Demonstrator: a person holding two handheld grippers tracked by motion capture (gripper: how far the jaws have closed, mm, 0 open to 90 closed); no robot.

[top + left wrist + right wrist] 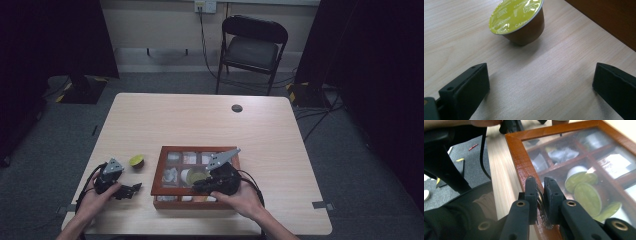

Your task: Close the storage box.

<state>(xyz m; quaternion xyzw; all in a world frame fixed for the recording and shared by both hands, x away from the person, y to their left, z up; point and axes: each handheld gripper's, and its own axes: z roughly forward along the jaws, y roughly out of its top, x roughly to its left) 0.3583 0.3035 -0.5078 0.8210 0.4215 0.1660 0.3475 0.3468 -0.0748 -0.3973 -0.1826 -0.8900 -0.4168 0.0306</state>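
Note:
A wooden box point(158, 172) with a glass lid stands at the table's front middle; its compartments hold green-topped capsules point(586, 192) and white packets. My right gripper point(198, 187) is over the box's front part, and in the right gripper view point(540, 187) its jaws are shut on a small metal clasp point(541, 206) at the lid frame's edge point(519, 157). To the left of the box, a brown capsule with a green foil top point(136, 161) sits on the table. My left gripper point(133, 189) rests low just short of that capsule point(517, 21), jaws open point(541, 82) and empty.
A folding chair point(252, 47) stands beyond the table's far edge. A small dark round cap point(237, 108) is set in the tabletop near the back. The box's side wall point(609, 17) runs close on the left gripper's right.

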